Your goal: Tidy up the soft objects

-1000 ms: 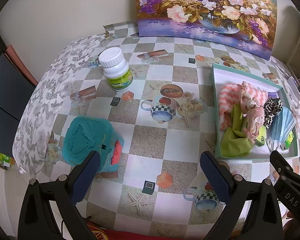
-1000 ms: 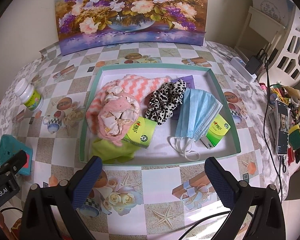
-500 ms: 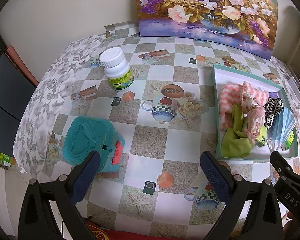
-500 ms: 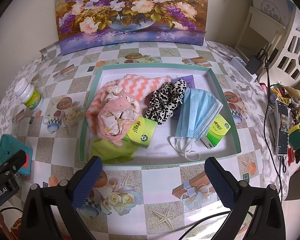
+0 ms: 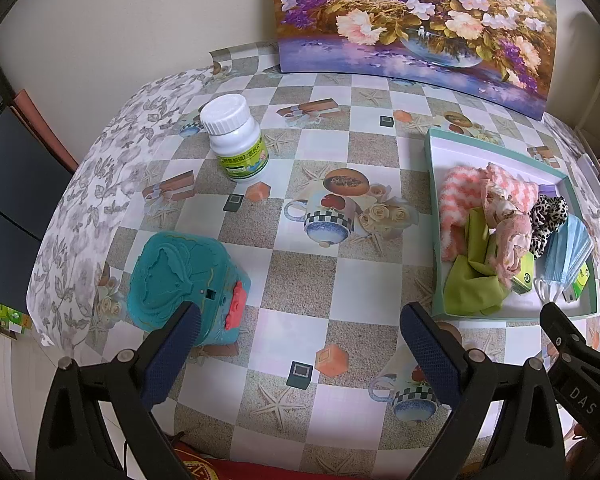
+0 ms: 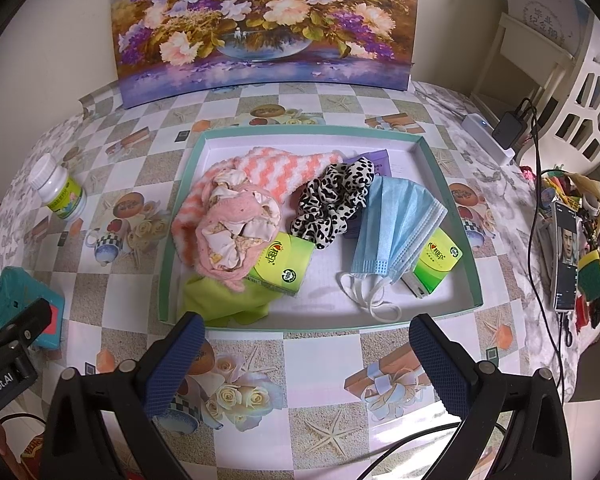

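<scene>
Our right tool and left tool both gape, holding nothing. Only the right view shows two green tissue packs in the tray, beside one face mask, one leopard scrunchie, one striped sock.

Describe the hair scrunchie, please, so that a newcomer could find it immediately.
Find the shallow teal-rimmed tray in front of the flower painting. Near its middle, between the pink-and-white striped sock and the blue face mask, lies the scrunchie, the only black-and-white leopard-spotted item.
</scene>
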The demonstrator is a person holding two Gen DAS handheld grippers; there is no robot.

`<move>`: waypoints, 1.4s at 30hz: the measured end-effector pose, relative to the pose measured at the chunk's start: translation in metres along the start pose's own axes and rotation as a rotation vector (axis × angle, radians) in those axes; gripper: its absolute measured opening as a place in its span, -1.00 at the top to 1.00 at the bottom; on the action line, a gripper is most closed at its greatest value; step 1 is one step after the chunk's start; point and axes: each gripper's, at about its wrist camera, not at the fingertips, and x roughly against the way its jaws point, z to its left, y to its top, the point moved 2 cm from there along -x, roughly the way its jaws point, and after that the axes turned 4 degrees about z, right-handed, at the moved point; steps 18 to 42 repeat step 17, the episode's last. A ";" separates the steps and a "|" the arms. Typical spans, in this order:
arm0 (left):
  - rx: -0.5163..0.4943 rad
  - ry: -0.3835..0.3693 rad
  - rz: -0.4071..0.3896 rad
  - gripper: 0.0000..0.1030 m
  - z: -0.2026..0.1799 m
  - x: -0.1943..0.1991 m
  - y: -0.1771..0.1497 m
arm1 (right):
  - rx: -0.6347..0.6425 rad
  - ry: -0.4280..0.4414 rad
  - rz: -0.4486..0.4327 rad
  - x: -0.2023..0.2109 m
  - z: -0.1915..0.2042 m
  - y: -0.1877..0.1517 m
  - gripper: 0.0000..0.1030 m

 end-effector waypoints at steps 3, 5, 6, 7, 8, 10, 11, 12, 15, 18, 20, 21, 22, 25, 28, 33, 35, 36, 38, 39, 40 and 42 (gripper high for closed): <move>0.000 0.000 0.000 -0.94 0.000 0.000 0.000 | -0.001 0.000 0.000 0.000 0.000 0.000 -1.00; -0.001 0.000 0.000 -0.94 0.000 0.000 0.000 | -0.001 -0.002 -0.002 -0.001 -0.001 -0.001 -1.00; -0.001 0.000 -0.001 -0.94 -0.001 0.000 0.000 | -0.002 -0.003 -0.002 -0.001 -0.001 -0.001 -1.00; -0.002 0.001 -0.001 -0.94 -0.001 0.000 0.000 | -0.001 -0.002 -0.002 -0.001 -0.002 0.000 -1.00; -0.002 0.001 -0.001 -0.94 -0.001 0.000 0.000 | -0.001 -0.002 -0.002 -0.001 -0.002 0.001 -1.00; -0.003 0.001 -0.001 -0.94 0.001 0.000 0.000 | 0.001 -0.002 -0.002 -0.001 -0.003 0.001 -1.00; -0.001 0.001 0.000 -0.94 -0.001 0.000 0.000 | 0.001 -0.002 -0.002 -0.001 -0.003 0.001 -1.00; 0.000 0.001 0.000 -0.94 0.000 0.000 0.000 | 0.001 -0.002 -0.002 -0.001 -0.003 0.001 -1.00; 0.006 0.000 -0.004 -0.94 0.000 0.000 0.000 | -0.001 -0.002 -0.002 -0.001 -0.003 0.001 -1.00; 0.012 -0.003 -0.003 -0.94 0.001 0.000 0.000 | -0.001 -0.002 -0.002 -0.001 -0.003 0.001 -1.00; 0.012 -0.003 -0.003 -0.94 0.001 0.000 0.000 | -0.001 -0.002 -0.002 -0.001 -0.003 0.001 -1.00; 0.012 -0.003 -0.003 -0.94 0.001 0.000 0.000 | -0.001 -0.002 -0.002 -0.001 -0.003 0.001 -1.00; 0.012 -0.003 -0.003 -0.94 0.001 0.000 0.000 | -0.001 -0.002 -0.002 -0.001 -0.003 0.001 -1.00; 0.012 -0.003 -0.003 -0.94 0.001 0.000 0.000 | -0.001 -0.002 -0.002 -0.001 -0.003 0.001 -1.00; 0.012 -0.003 -0.003 -0.94 0.001 0.000 0.000 | -0.001 -0.002 -0.002 -0.001 -0.003 0.001 -1.00; 0.012 -0.003 -0.003 -0.94 0.001 0.000 0.000 | -0.001 -0.002 -0.002 -0.001 -0.003 0.001 -1.00; 0.012 -0.003 -0.003 -0.94 0.001 0.000 0.000 | -0.001 -0.002 -0.002 -0.001 -0.003 0.001 -1.00; 0.012 -0.003 -0.003 -0.94 0.001 0.000 0.000 | -0.001 -0.002 -0.002 -0.001 -0.003 0.001 -1.00; 0.012 -0.003 -0.003 -0.94 0.001 0.000 0.000 | -0.001 -0.002 -0.002 -0.001 -0.003 0.001 -1.00; 0.012 -0.003 -0.003 -0.94 0.001 0.000 0.000 | -0.001 -0.002 -0.002 -0.001 -0.003 0.001 -1.00; 0.012 -0.003 -0.003 -0.94 0.001 0.000 0.000 | -0.001 -0.002 -0.002 -0.001 -0.003 0.001 -1.00; 0.012 -0.003 -0.003 -0.94 0.001 0.000 0.000 | -0.001 -0.002 -0.002 -0.001 -0.003 0.001 -1.00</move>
